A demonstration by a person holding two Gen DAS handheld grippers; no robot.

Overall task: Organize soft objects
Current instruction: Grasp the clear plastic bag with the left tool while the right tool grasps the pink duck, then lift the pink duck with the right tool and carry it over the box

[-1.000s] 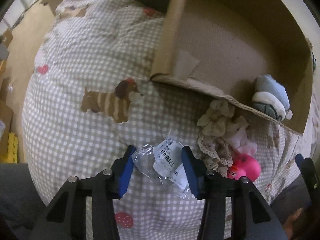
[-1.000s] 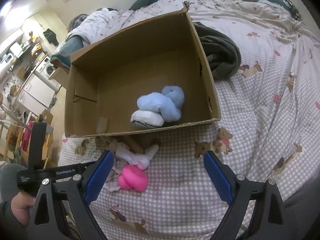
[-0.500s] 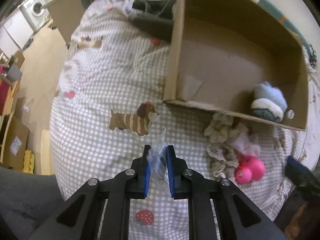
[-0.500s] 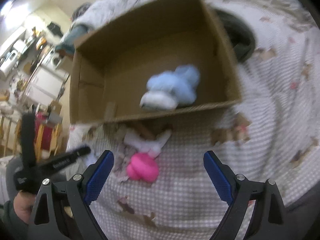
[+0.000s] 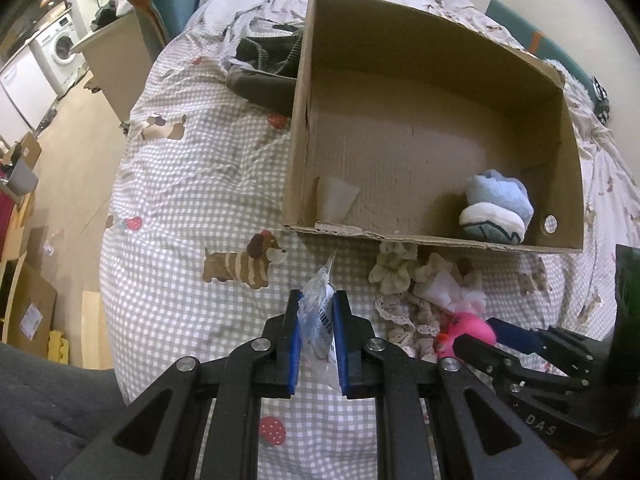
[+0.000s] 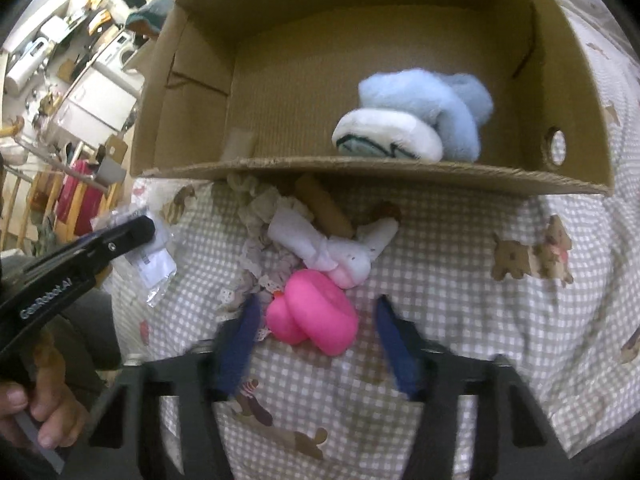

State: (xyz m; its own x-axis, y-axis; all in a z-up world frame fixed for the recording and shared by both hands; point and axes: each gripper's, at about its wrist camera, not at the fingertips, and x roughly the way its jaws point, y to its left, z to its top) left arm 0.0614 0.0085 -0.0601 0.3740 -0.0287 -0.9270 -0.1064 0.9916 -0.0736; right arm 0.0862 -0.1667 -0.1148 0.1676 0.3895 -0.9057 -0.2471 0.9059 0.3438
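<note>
Between right fingers [image 6: 390, 340], unclamped: pink toy [image 6: 312, 316].

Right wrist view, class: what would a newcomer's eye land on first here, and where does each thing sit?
First, the bright pink rubbery toy on the checked bedspread, lying between the open fingers of the right claw. Next, the fluffy blue and white plush inside the open brown cardboard box behind it. At left, the left claw is shut on a crinkly clear plastic bag.
</note>
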